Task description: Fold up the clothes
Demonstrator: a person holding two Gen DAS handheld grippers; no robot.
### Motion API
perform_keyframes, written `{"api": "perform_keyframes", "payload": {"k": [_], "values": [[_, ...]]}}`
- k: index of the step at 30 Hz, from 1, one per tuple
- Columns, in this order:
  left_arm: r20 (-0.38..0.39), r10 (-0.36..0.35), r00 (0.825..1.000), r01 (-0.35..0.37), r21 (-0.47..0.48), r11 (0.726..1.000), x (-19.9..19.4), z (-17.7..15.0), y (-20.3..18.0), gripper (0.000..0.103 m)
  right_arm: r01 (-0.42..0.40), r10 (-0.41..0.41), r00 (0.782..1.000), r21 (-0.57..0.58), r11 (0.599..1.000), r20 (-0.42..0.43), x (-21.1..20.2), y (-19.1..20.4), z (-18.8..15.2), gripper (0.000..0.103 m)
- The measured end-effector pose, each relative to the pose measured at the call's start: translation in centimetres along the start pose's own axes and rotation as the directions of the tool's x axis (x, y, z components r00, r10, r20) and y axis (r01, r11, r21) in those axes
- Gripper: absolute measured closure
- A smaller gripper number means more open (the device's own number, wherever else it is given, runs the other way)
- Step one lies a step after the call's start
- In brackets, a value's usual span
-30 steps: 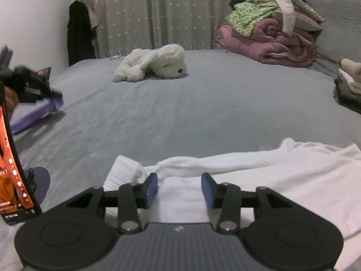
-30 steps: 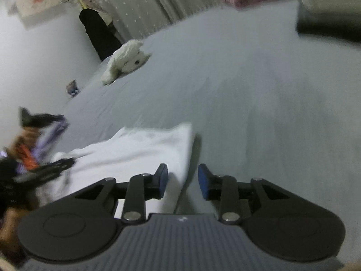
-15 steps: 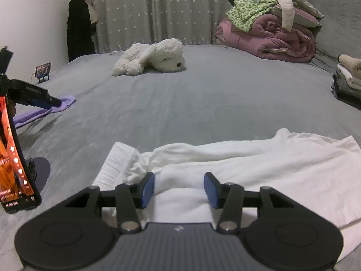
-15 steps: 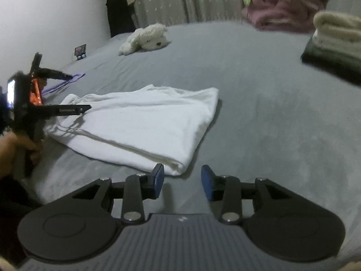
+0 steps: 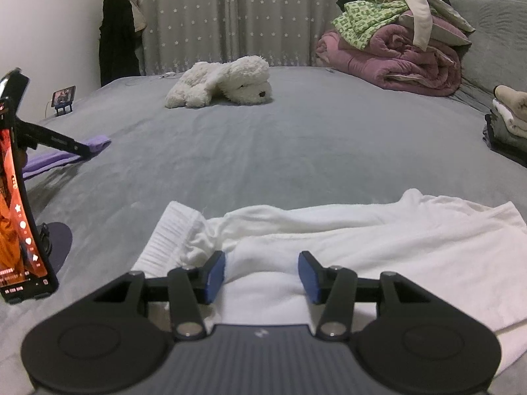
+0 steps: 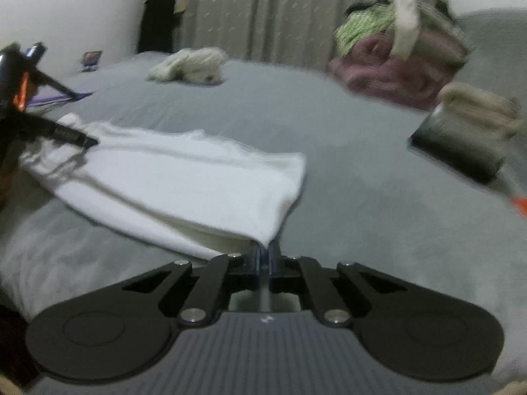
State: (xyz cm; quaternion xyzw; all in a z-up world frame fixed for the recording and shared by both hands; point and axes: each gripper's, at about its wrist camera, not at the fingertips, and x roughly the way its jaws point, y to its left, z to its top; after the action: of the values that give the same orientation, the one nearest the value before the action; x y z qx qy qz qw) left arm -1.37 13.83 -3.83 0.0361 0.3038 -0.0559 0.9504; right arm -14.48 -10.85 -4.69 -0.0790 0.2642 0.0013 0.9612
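Note:
A white garment (image 5: pixel 378 247) lies folded lengthwise on the grey bed, its ribbed hem (image 5: pixel 171 230) at the left end. My left gripper (image 5: pixel 262 276) hovers low over that end, open, and a hump of white cloth sits between its blue pads without being pinched. In the right wrist view the same garment (image 6: pixel 184 181) stretches away to the left. My right gripper (image 6: pixel 263 256) is shut on its near right corner, and the cloth edge runs into the closed pads.
A phone (image 5: pixel 16 214) with a lit orange screen stands on a black stand with thin arms (image 5: pixel 52 138) at the left. A white plush dog (image 5: pixel 224 80), a pink quilt pile (image 5: pixel 395 56) and folded clothes (image 6: pixel 471 128) lie farther back and right on the bed (image 5: pixel 296 151).
The right gripper has swung across to the garment's near right corner, rolled level and shut on it. The left gripper has held its place, open over the hem end.

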Motion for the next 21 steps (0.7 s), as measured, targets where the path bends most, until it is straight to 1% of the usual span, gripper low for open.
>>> {"api": "perform_keyframes", "payload": {"k": [1,4,6,7,9,10,12,13,14,15,16,18,20,21], "values": [[-0.002,0.001,1.000,-0.001,0.003,1.000,0.0,0.0,0.0,0.052,0.011,-0.011,1.000,-0.013,1.000,-0.009,-0.2,0.0,0.0,0.101],[-0.008,0.006,1.000,-0.006,0.005,1.000,0.1,0.0,0.0,0.049,-0.002,-0.002,0.993,-0.035,0.999,-0.114,1.2,0.1,-1.1,0.101],[-0.013,0.010,1.000,-0.010,0.002,1.000,0.2,0.1,-0.1,0.049,0.009,-0.017,0.995,-0.082,0.997,-0.094,1.2,0.5,-1.5,0.099],[-0.015,0.012,1.000,-0.012,0.000,1.000,0.2,0.2,-0.1,0.049,0.011,-0.019,0.995,-0.087,0.996,-0.093,1.0,0.6,-1.4,0.097],[-0.019,0.012,1.000,-0.012,-0.003,1.000,-0.1,0.3,-0.3,0.049,0.002,-0.008,0.993,-0.053,0.999,-0.117,0.8,0.0,-0.9,0.092],[-0.019,0.009,1.000,-0.009,-0.002,1.000,-0.3,0.4,-0.4,0.049,0.001,-0.005,0.992,-0.034,0.999,-0.126,0.6,-0.3,-0.6,0.086],[-0.015,-0.003,1.000,0.003,0.001,1.000,-0.9,0.6,-0.7,0.048,0.004,-0.002,0.990,0.015,1.000,-0.138,-0.1,-0.7,0.0,0.085],[-0.009,-0.014,1.000,0.014,0.004,1.000,-1.2,0.8,-0.9,0.048,0.005,0.001,0.991,0.043,0.999,-0.137,-0.5,-0.8,0.2,0.079],[-0.004,-0.027,1.000,0.027,0.006,1.000,-1.5,0.9,-1.2,0.047,0.005,0.005,0.992,0.075,0.997,-0.129,-1.1,-0.8,0.3,0.065],[0.003,-0.046,0.999,0.046,0.015,0.999,-2.0,1.0,-1.7,0.046,0.003,0.010,0.993,0.110,0.994,-0.119,-1.5,-0.7,0.3,0.060],[0.011,-0.066,0.998,0.066,0.025,0.998,-2.4,1.1,-2.2,0.045,-0.005,0.022,0.994,0.148,0.989,-0.110,-2.0,-0.4,0.2,0.057],[0.027,-0.105,0.994,0.104,0.047,0.993,-3.3,1.2,-3.2,0.044,-0.032,0.056,0.992,0.200,0.979,-0.112,-2.2,0.4,-0.3,0.057],[0.033,-0.148,0.988,0.145,0.077,0.986,-4.0,1.1,-4.4,0.044,-0.068,0.098,0.987,0.219,0.973,-0.129,-2.0,1.0,-0.7,0.057],[0.033,-0.172,0.985,0.168,0.099,0.981,-4.3,1.0,-5.1,0.043,-0.075,0.106,0.985,0.217,0.973,-0.134,-2.0,1.1,-0.8,0.057]]}}
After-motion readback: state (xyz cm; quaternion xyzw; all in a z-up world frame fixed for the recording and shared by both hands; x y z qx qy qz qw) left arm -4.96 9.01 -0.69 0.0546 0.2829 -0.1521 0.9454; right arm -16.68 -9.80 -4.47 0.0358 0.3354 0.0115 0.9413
